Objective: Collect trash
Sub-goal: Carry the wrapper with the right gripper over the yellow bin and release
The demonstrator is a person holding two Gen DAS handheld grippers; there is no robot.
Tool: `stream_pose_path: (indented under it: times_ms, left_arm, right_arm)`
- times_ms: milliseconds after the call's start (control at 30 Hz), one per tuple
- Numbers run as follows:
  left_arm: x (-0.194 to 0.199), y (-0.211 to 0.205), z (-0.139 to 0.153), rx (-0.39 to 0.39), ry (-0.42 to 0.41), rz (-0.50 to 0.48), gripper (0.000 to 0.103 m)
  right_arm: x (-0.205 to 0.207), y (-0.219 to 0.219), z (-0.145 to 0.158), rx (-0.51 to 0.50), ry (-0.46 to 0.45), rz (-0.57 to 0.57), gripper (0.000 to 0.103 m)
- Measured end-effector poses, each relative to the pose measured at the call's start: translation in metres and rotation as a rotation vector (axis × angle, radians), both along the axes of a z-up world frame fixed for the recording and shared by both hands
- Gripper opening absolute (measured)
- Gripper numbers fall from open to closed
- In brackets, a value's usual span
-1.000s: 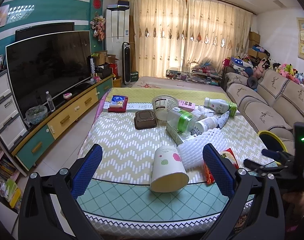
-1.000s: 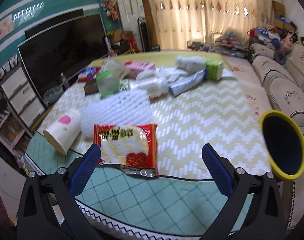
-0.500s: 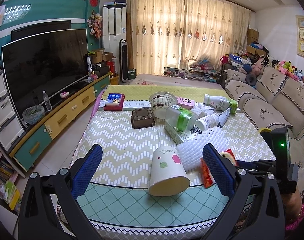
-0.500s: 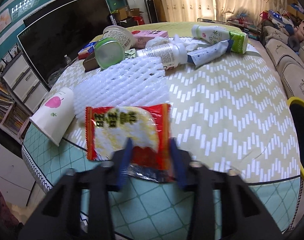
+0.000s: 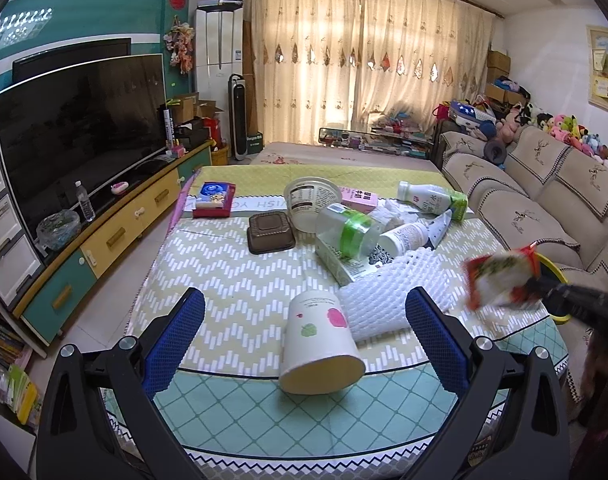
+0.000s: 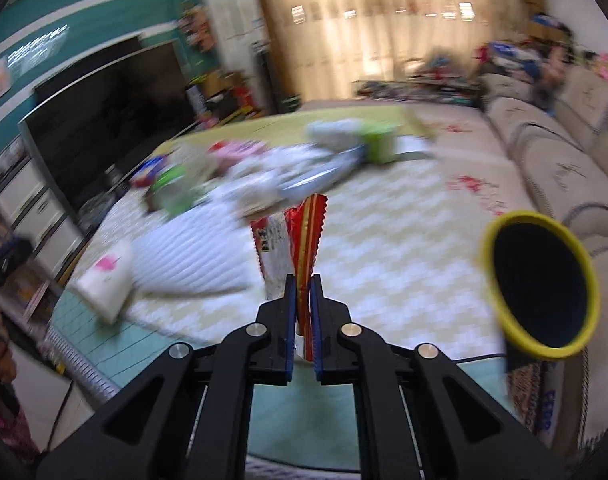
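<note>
- A red snack wrapper [image 6: 300, 240] was pinched at its lower end between the blue pads [image 6: 289, 320] of the right gripper [image 6: 302, 322], whose jaws were pressed almost together on it.
- The wrapper was held clear of the table [image 6: 383, 248], standing edge-on above the zigzag cloth; in the left wrist view it [image 5: 499, 280] was seen blurred in the air at the table's right edge.
- A yellow-rimmed bin [image 6: 539, 284] with a dark inside was seen just off the table's right side, near the wrapper but apart from it; its rim [image 5: 553, 270] was partly hidden behind the wrapper in the left wrist view.
- The left gripper [image 5: 304, 336] was held spread wide, with nothing between its blue pads [image 5: 176, 344], over the table's near edge.
- A white paper cup [image 5: 319, 344] with pink and green marks was lying on its side between those pads, on the table's near part, untouched by them.
- White foam netting [image 5: 399, 288] lay touching the cup, toward the table's right.
- Farther toward the table's middle, a clear jar with a green band [image 5: 349, 232], a brown square lid [image 5: 270, 232], a white tub [image 5: 311, 200] and a white bottle with a green label [image 5: 431, 198] were seen lying close together.
- A beige sofa [image 5: 543, 200] was set along the table's right, and a television [image 5: 80, 128] along its left.
</note>
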State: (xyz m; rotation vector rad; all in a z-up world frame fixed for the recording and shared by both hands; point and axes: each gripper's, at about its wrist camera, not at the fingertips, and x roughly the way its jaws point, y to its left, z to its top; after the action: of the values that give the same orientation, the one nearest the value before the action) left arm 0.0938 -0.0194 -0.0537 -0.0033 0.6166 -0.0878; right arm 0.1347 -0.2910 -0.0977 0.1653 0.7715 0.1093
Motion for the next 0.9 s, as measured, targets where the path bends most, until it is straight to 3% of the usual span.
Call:
stream_pose_path:
  times_ms: [233, 400, 767, 900]
  left_arm:
    - [0.013, -0.011, -0.009, -0.001, 0.033, -0.016, 0.099]
    - [0.021, -0.020, -0.015, 0.002, 0.050, -0.023, 0.099]
    - [0.034, -0.030, -0.028, 0.014, 0.090, -0.022, 0.099]
    - [0.036, -0.030, -0.033, 0.016, 0.100, -0.021, 0.099]
  right_arm:
    - [-0.002, -0.111, 0.002, -0.045, -0.017, -0.323, 0.007]
    - [0.007, -0.164, -0.018, -0.083, 0.028, -0.471, 0.007]
    - [0.039, -0.219, -0.078, -0.113, 0.178, -0.568, 0.009]
    - [0.039, -0.221, -0.081, -0.124, 0.180, -0.580, 0.026]
